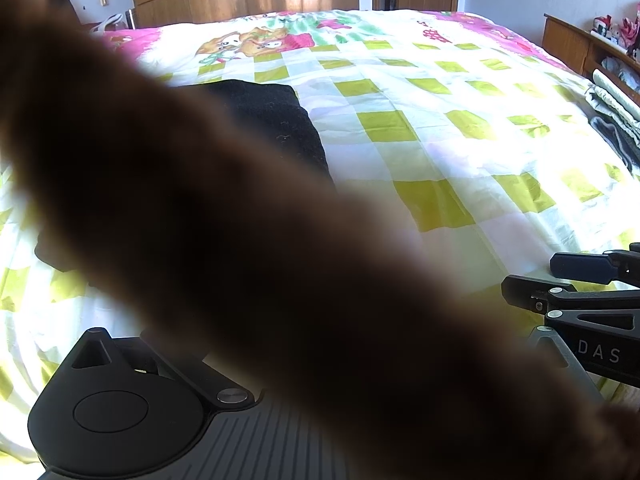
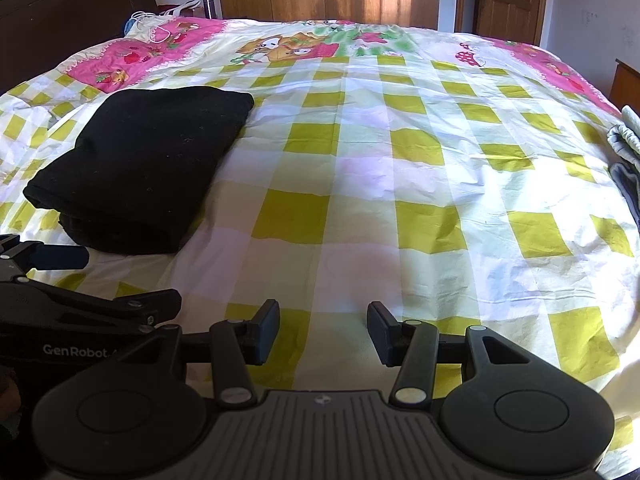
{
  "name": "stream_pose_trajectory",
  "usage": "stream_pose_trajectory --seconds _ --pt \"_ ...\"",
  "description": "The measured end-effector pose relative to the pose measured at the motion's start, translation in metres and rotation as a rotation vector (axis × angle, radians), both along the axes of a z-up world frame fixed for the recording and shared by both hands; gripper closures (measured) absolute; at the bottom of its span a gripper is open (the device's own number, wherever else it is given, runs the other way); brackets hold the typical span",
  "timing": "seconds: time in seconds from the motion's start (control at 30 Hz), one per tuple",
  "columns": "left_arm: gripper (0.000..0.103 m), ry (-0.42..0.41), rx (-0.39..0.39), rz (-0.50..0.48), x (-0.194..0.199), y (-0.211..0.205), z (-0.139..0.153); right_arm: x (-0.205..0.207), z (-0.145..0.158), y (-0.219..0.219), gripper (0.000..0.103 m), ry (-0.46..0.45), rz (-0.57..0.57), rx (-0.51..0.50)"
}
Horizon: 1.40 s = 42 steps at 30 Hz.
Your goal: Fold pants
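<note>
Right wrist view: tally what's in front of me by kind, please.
Folded black pants: 1
Grippers: 2, left gripper and right gripper
Checked bedspread: 1
Cloth pile at right edge: 1
Total: 5

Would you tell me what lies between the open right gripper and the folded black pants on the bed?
Only bare checked bedsheet separates the right gripper from the black pants, as the right wrist view shows.

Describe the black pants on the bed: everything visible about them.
The black pants lie folded into a thick rectangular bundle of several layers, the rounded fold edge toward the camera. The fabric looks soft, knit-like and matte, with a few specks of lint. They rest flat on the checked bedsheet, left of centre. Neither claw touches them.
</note>
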State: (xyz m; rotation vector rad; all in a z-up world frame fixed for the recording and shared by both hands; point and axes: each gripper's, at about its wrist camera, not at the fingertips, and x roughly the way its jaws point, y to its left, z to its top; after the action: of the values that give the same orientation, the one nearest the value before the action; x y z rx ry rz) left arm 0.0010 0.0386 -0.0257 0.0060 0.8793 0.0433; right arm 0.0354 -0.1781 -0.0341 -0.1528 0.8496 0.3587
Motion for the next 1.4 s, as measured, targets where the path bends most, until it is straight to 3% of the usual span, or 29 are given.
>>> stream_pose_trajectory --seconds 1.4 --pt "0.001 0.028 0.008 -0.015 0.0080 -0.0102 -0.0038 0.0040 -0.0052 -0.0018 0.041 -0.005 -0.041 -0.024"
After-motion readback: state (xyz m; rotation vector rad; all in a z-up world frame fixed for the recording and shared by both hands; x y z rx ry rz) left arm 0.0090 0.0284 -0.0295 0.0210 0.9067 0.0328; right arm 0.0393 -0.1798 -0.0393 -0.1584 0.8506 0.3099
